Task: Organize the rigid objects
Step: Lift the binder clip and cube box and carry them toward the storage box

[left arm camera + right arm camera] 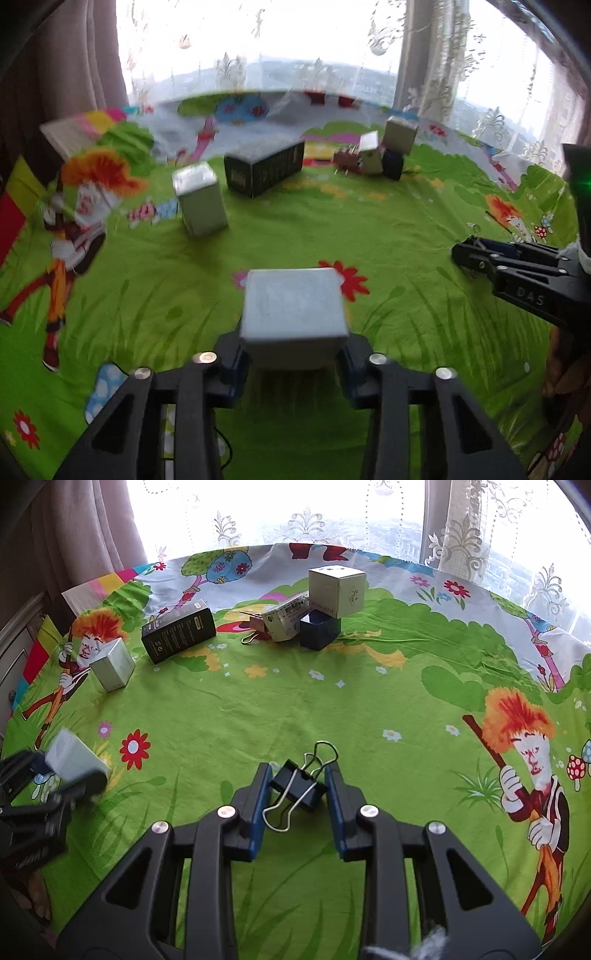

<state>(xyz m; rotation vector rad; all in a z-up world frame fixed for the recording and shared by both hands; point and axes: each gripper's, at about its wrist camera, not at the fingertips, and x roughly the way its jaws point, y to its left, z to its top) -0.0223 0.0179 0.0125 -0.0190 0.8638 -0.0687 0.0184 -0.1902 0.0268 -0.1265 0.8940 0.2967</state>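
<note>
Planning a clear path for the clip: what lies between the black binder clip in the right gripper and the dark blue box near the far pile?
In the right wrist view, only bare cartoon cloth separates the binder clip from the dark blue box.

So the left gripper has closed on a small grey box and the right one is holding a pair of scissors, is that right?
Not quite. The left gripper does have its fingers closed on the small grey box, but the right gripper holds a black binder clip, not scissors. The right wrist view shows the clip between its fingers.
</note>
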